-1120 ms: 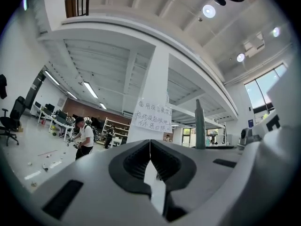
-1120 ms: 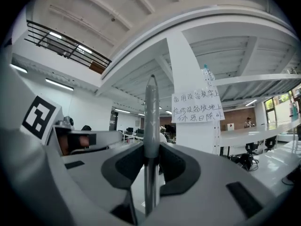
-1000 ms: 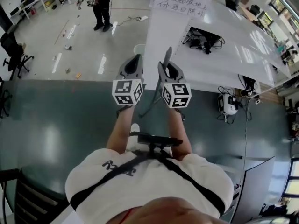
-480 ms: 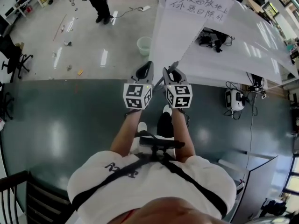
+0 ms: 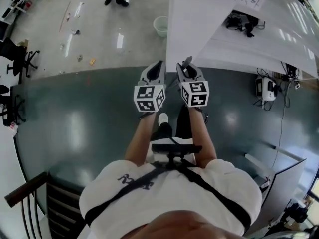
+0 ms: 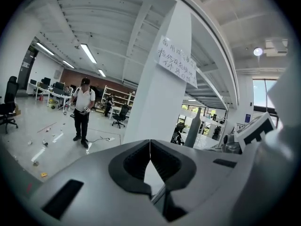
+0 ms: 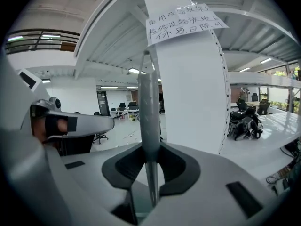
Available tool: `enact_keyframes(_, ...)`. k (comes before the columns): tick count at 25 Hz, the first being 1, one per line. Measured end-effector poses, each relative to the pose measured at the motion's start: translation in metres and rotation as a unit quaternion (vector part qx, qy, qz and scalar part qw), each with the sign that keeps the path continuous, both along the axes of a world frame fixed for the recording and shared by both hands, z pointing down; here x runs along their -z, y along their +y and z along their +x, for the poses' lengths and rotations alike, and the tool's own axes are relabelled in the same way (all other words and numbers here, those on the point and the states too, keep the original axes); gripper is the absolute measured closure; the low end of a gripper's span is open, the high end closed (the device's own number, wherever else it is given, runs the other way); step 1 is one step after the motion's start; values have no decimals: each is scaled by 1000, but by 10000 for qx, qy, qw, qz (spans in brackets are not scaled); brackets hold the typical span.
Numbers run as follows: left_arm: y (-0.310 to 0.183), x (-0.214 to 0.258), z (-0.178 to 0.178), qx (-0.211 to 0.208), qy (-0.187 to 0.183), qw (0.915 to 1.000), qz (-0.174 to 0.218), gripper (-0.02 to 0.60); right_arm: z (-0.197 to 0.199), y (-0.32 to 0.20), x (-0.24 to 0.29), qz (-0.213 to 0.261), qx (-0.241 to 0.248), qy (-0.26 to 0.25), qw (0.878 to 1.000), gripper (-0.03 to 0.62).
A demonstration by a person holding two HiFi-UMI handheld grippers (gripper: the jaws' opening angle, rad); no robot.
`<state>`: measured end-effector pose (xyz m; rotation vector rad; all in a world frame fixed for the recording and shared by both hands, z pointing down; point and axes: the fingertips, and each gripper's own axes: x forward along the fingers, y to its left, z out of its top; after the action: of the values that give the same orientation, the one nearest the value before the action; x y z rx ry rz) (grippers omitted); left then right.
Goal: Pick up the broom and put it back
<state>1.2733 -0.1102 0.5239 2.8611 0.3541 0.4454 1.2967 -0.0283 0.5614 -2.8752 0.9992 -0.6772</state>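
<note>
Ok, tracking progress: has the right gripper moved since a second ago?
Yes. The right gripper has dropped back, farther from the white bucket on the floor.

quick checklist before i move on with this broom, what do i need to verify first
1. Grip: ok, the right gripper has its jaws closed on the grey round broom handle.
2. Spare hand: ok, the left gripper has its jaws together with nothing between them.
3. Broom head off the floor: cannot tell, it is out of sight.
4. Path straight ahead: not ok, the white square pillar stands in the way.
5. Bystander: ok, the person in a white shirt stands far off across the floor.
6. Place to put the broom back: cannot tell, none shows.
</note>
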Motion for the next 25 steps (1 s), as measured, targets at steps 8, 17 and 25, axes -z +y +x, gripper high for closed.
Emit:
enact_keyframes(8, 15, -59, 11, -126, -261, 9995, 159, 569, 15, 27, -62, -266, -244, -304, 9989, 494)
enact_keyframes(17, 19, -130, 23, -76, -759, 9969, 185, 569, 23, 59, -169, -805, -453, -980, 9909, 494)
enact_keyframes(25, 29, -179, 28, -182, -1115, 9934, 217, 569, 31, 65, -246, -1082, -375, -1470, 9825, 494)
